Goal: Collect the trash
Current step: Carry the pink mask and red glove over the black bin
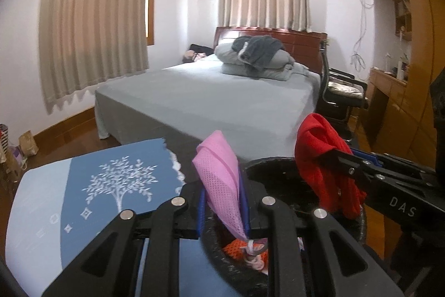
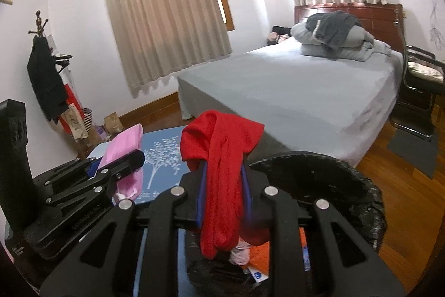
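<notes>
A pink mesh cloth (image 1: 219,171) is clamped between the blue pads of the left gripper (image 1: 222,202), and a red cloth (image 2: 222,171) is pinched in the same way by the right gripper (image 2: 222,196); the red cloth's loose ends are left hanging below the jaws. Both jaws are nearly closed, with only the thickness of fabric between them. Each piece appears to be gripped near its middle, so that it drapes clear and can fall freely when released.

Both grippers are held over the mouth of a black-lined trash bin (image 1: 281,166), which is set just beside the right-hand edge of a table covered with a blue tree-print cloth (image 1: 111,185). Inside the bin, orange material (image 2: 261,249) and other scraps are already seen, so part of the collecting is judged to be done. The two pieces are judged to be poised for dropping: the pink one over the bin's near-left rim, the red one nearer the centre of the opening. A careless release at the rim could leave the pink piece caught on the liner's edge.

A grey bed (image 1: 222,102) is seen beyond, well apart from the bin.
</notes>
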